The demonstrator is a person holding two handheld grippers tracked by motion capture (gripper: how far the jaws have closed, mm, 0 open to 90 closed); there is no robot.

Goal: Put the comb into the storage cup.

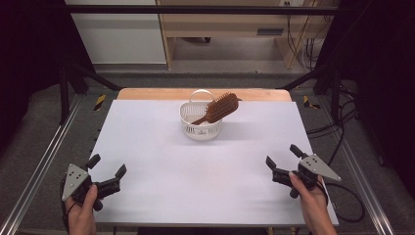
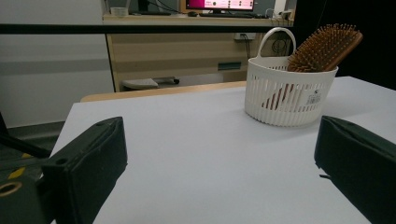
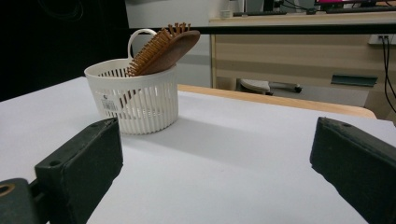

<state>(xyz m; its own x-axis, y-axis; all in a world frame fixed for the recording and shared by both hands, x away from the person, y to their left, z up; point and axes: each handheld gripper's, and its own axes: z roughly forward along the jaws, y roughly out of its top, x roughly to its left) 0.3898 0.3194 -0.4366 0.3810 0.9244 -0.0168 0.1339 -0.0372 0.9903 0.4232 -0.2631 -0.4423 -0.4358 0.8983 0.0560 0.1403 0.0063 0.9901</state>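
A brown wooden hairbrush (image 1: 221, 107) sits in a small white slatted basket (image 1: 194, 128) toward the far middle of the white table (image 1: 161, 166), handle down inside the basket and its bristled head leaning out over the rim at a tilt toward the right in the high view. In the left gripper view the brush head (image 2: 324, 47) rises above the basket's wall (image 2: 280, 100) with the bristles facing the camera, and the basket's looped handle (image 2: 275, 39) stands upright behind it; in the right gripper view the same brush (image 3: 163, 46) shows its smooth back, with a barcode label (image 3: 110, 104) on the basket's side. Nothing else lies on the table. Both grippers are near the person's edge, well apart from the basket and from each other. The left gripper (image 1: 106, 171) is held at the near left corner, its 2 black jaws spread wide with nothing between them. The right gripper (image 1: 283, 157) is held at the near right, its 2 jaws likewise spread wide and empty. Each gripper points roughly toward the basket, and each carries a grey three-cornered plate on top. Behind the table are a wooden desk (image 1: 225, 22) and hanging cables (image 1: 303, 44).
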